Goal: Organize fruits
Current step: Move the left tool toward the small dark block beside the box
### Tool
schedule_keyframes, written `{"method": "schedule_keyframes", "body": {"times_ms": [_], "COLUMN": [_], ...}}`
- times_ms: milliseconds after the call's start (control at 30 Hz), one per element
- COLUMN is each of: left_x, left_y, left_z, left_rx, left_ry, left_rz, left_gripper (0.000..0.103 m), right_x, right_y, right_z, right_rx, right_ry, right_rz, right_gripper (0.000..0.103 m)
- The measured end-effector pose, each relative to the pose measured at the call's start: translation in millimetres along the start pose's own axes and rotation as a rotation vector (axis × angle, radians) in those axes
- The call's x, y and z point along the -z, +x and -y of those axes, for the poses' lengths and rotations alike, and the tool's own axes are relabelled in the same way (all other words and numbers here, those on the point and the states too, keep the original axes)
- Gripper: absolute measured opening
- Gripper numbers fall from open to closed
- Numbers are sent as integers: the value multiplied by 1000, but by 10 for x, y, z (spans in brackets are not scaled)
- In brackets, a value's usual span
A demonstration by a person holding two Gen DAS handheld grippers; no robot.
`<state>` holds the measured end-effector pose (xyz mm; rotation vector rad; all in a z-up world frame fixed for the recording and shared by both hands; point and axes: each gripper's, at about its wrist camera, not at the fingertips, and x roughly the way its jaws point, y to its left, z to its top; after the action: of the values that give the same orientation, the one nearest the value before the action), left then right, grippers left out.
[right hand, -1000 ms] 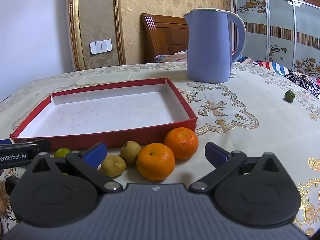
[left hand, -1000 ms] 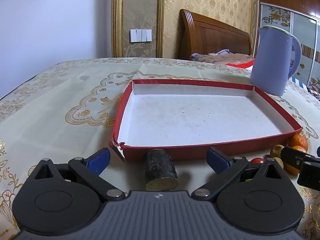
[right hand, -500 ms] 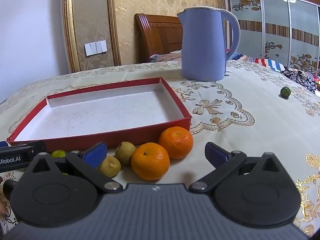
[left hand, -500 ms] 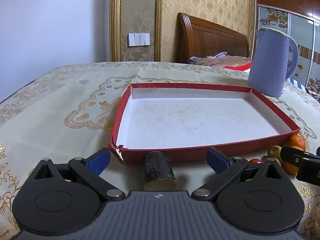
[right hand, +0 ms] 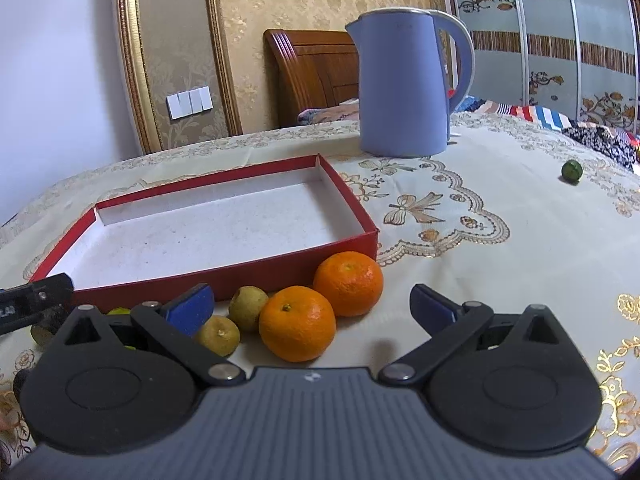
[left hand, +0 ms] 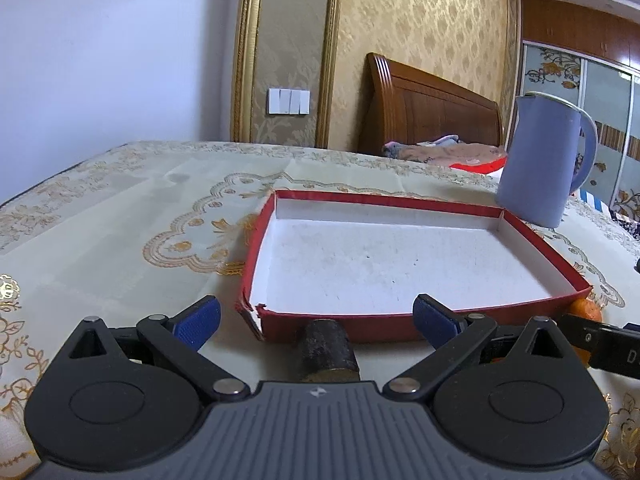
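A shallow red box [left hand: 400,330] [right hand: 224,276] with a white floor lies empty on the tablecloth. My left gripper [left hand: 316,318] stands open before its near wall, a dark stubby cylinder [left hand: 326,350] between the fingers, untouched. In the right wrist view two oranges [right hand: 297,323] [right hand: 347,283] and two small yellow-brown fruits [right hand: 218,335] [right hand: 248,307] lie in front of the box. My right gripper [right hand: 310,306] is open just short of them, the near orange between its fingers. A green fruit [right hand: 118,312] peeks behind the left finger. One orange [left hand: 586,312] shows at the left view's right edge.
A tall blue kettle [right hand: 404,88] [left hand: 540,164] stands behind the box's far right corner. A small green fruit [right hand: 571,170] lies alone far right on the cloth. The other gripper's black body [right hand: 32,304] [left hand: 600,340] crosses each view's edge. A wooden headboard [left hand: 432,108] stands beyond the table.
Both grippers have drawn nearer the box and fruits and tilted upward, so the table sits lower in view. Both stay open. No fruit has moved.
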<state>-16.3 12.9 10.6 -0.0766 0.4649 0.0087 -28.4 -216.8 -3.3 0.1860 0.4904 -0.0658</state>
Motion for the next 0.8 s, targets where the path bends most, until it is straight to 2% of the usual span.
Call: {"method": "schedule_keyframes", "body": {"times_ms": [133, 233, 367, 533, 800], "left_x": [27, 119, 216, 274, 329], "left_y": [-132, -283, -405, -386, -312], "left_z": [45, 85, 126, 111, 178], "left_rx": [16, 41, 36, 56, 19], "left_ry": [24, 43, 52, 24, 49], "left_rz": [-53, -61, -74, -127, -182], "left_gripper": [103, 103, 103, 103, 103], "right_x": [2, 0, -7, -2, 0], "right_y": [-8, -10, -13, -15, -2], "right_z": [34, 54, 83, 150, 150], "right_rx": [-4, -7, -10, -16, -14], "right_ry": [22, 31, 48, 89, 89], "right_rz": [6, 8, 10, 13, 11], "right_gripper": [103, 103, 103, 103, 103]}}
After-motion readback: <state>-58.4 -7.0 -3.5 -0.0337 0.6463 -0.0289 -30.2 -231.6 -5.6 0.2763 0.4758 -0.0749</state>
